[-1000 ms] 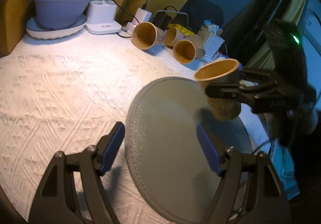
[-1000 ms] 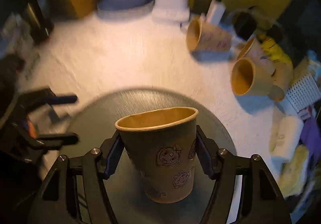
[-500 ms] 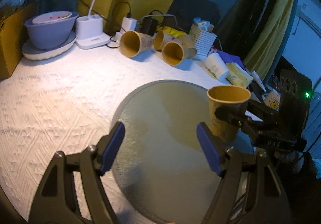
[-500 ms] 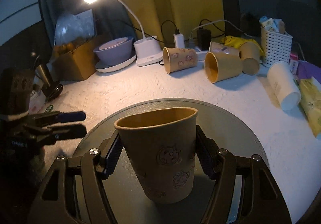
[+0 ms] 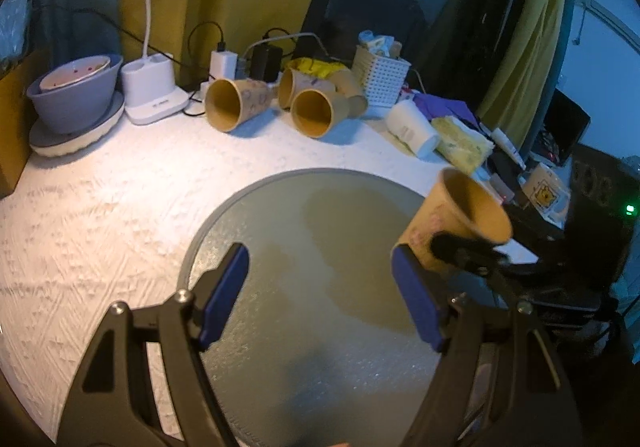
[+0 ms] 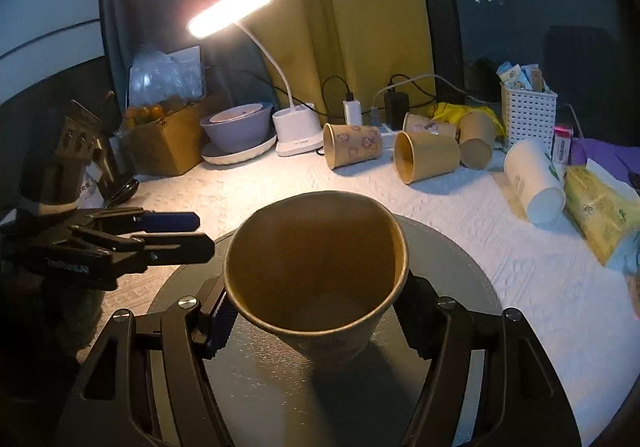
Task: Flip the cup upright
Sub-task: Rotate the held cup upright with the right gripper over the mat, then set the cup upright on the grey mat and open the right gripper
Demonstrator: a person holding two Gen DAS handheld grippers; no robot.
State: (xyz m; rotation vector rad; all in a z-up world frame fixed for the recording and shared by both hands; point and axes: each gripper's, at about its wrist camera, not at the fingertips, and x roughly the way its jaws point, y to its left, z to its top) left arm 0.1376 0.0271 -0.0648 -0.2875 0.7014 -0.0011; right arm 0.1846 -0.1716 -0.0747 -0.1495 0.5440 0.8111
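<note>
Our right claw (image 6: 316,311) grips the cup (image 6: 316,267), mouth tilted toward six o'clock; our left claw (image 5: 320,295) gapes wide, holding nothing.

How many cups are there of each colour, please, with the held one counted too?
Brown paper cups: 5. One held in the right gripper over the grey round mat: held cup; four lying on their sides.
White cups: 1, lying on its side.
Total: 6.
</note>
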